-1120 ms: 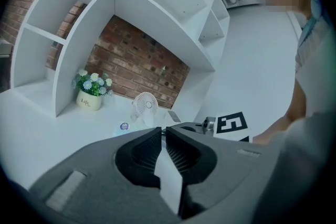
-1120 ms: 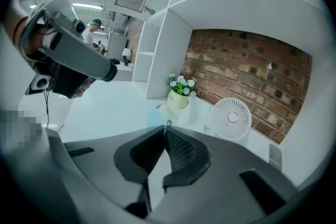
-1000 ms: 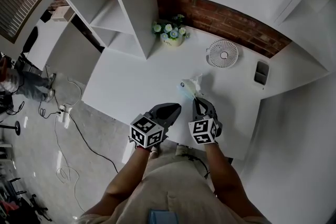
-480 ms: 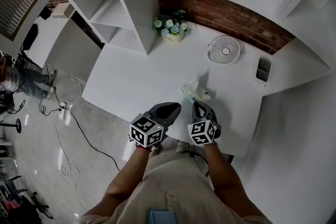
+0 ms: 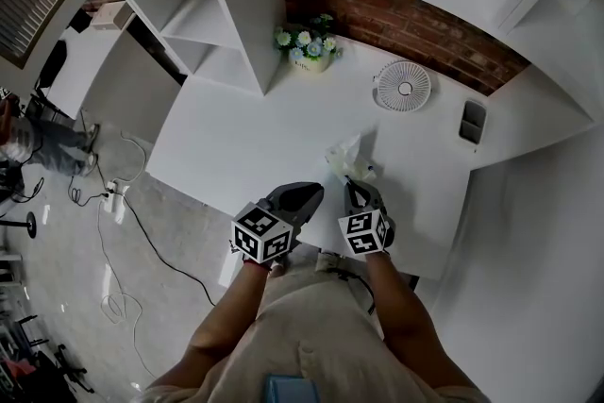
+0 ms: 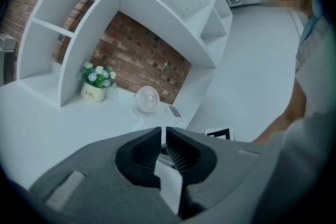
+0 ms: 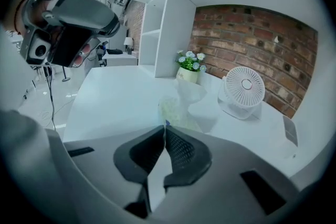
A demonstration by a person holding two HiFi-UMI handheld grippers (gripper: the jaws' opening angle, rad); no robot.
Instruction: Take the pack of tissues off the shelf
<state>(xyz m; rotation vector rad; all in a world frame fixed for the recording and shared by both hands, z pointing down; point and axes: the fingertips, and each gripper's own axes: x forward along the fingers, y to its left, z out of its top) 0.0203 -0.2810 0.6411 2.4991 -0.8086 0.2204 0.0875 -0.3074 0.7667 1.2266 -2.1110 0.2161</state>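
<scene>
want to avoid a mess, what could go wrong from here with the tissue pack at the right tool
1. The right tool, jaws shut, seems to pinch only the near edge of the pack of tissues; so thin a hold could slip or tear the wrapper.
2. A loose tissue sticks up from the pack and might pull out or snag.
3. The fan stands just behind it; a push forward could knock it.

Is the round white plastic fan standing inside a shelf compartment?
No; the round white plastic fan stands on the open white desktop.
</scene>
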